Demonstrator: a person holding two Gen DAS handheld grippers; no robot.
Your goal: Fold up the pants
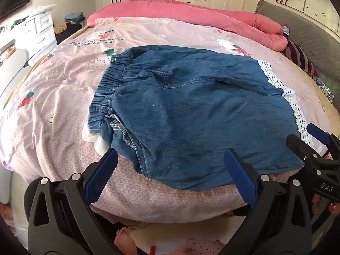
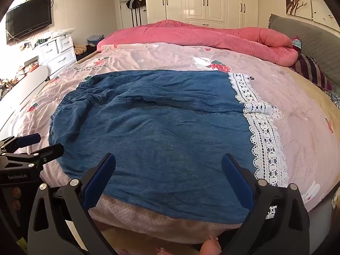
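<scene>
blue denim pants with an elastic waistband and white lace hems (image 1: 191, 114) lie spread flat on our pink quilt printed with strawberries and bunnies (image 1: 63, 97), near its front edge. from the left wrist view we see our left gripper (image 1: 170, 161) with its blue-padded jaws spread wide, tilted down over the near edge of the pants, nothing between the pads. the waistband sits to the left, the lace hems to the right. at the right edge our right gripper (image 1: 314, 140) shows beside the lace corner.

from the right wrist view our right gripper (image 2: 169, 165) hovers over the near edge of the denim pants (image 2: 159, 123), jaws fully apart and holding nothing. the white lace trim (image 2: 263, 140) runs down the right side. our left gripper (image 2: 38, 143) shows at the left, just beside the waistband end. a rolled coral-pink blanket (image 2: 201, 36) lies along the far side of the quilt.
</scene>
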